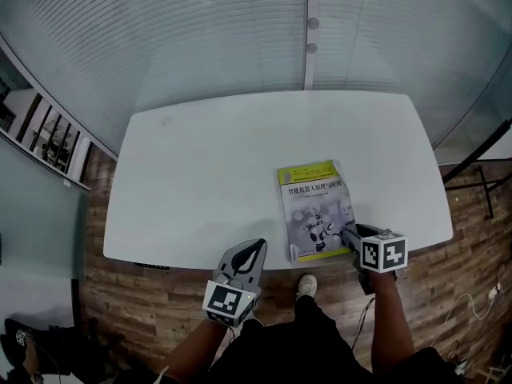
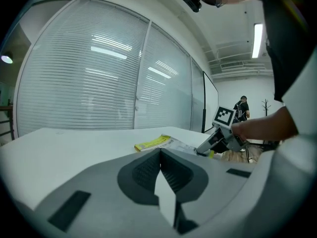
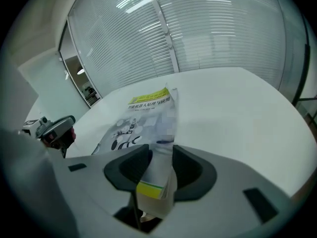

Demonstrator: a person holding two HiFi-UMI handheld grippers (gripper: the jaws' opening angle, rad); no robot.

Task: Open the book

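A closed book with a yellow-green and grey cover lies on the white table, near its front right edge. My right gripper is at the book's near right corner. In the right gripper view the lifted corner of the cover stands between the pads and fills the gap, with my right gripper shut on it. My left gripper hovers at the table's front edge, left of the book, shut and empty. The left gripper view shows that gripper with pads together, and beyond it the book and the right gripper.
A glass wall with blinds runs behind the table. Wooden floor shows in front of it, with a shoe under the edge. A shelf stands at the left. A person stands far off.
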